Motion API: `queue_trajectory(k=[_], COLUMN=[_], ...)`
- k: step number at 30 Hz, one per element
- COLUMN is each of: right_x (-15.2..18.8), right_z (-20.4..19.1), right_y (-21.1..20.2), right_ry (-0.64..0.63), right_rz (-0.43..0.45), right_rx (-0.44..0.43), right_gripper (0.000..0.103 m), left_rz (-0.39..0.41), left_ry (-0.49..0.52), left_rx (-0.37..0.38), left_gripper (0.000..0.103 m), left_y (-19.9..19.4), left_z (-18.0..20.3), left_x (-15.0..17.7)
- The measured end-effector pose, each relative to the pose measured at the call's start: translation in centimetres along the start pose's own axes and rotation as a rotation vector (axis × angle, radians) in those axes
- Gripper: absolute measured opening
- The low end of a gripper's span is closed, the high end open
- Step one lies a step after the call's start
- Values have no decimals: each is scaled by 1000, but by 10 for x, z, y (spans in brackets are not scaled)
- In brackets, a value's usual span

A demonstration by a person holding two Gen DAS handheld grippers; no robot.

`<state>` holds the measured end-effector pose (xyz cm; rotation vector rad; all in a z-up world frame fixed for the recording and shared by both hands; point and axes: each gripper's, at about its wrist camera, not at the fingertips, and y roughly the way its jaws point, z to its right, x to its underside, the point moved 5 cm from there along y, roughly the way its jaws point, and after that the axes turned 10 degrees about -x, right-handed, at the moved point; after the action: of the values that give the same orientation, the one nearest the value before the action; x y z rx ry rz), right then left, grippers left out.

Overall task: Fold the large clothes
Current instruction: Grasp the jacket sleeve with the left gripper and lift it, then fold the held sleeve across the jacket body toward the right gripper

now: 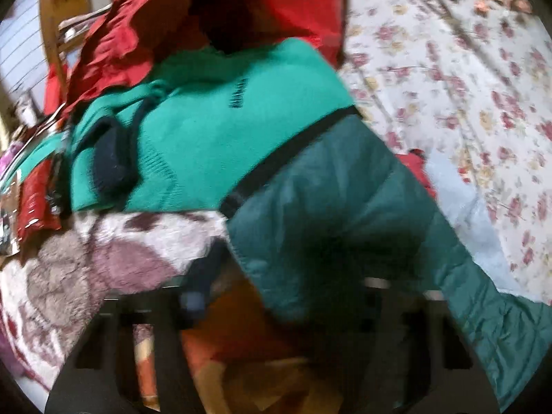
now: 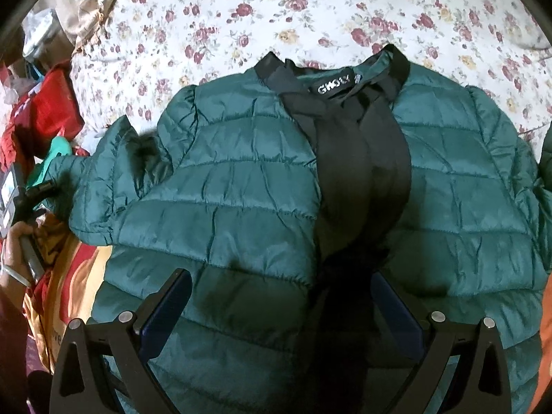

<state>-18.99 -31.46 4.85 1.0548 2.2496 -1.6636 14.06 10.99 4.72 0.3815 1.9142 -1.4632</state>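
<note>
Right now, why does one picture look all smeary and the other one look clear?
Left wrist view: everything is streaked with motion blur, so the green jacket's sleeve, the bright green sweater and the flowered sheet are soft and the sweater's lettering unreadable. Right wrist view: sharp, the jacket's quilting crisp, with dark shadow near the right gripper. Both bend at the rounded fisheye edges.

A small black neck label (image 2: 334,87) inside the collar of the dark green quilted jacket (image 2: 241,186) carried pale letters, seemingly "GHOLY". Dark lettering (image 1: 238,94) on the bright green sweater (image 1: 207,131) was too blurred to read.
</note>
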Motion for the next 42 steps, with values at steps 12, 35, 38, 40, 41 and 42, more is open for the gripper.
queue_trajectory(k=[12,35,38,40,41,42], right_x=[5,8,7,8,8,8], right_z=[0,78,90,95,96,97], right_y=[-9,-46,-45,-42,-40,-38], right_ry=[12,90,121,134,136,136], right_rz=[5,33,32,26,22,17], right_rx=[-20,67,66,63,61,59], right_gripper=[103,103,103,103,103,103], left_rz=[44,32,-4,-21,-33,-45], left_ry=[88,512,548,573,586,594], left_rx=[263,500,498,492,487,486], left_gripper=[8,8,8,8,8,8], left_y=[-120,-287,-283,-278,-275,-272], left_z=[20,206,225,235,241,244], left_x=[31,218,241,252,259,264])
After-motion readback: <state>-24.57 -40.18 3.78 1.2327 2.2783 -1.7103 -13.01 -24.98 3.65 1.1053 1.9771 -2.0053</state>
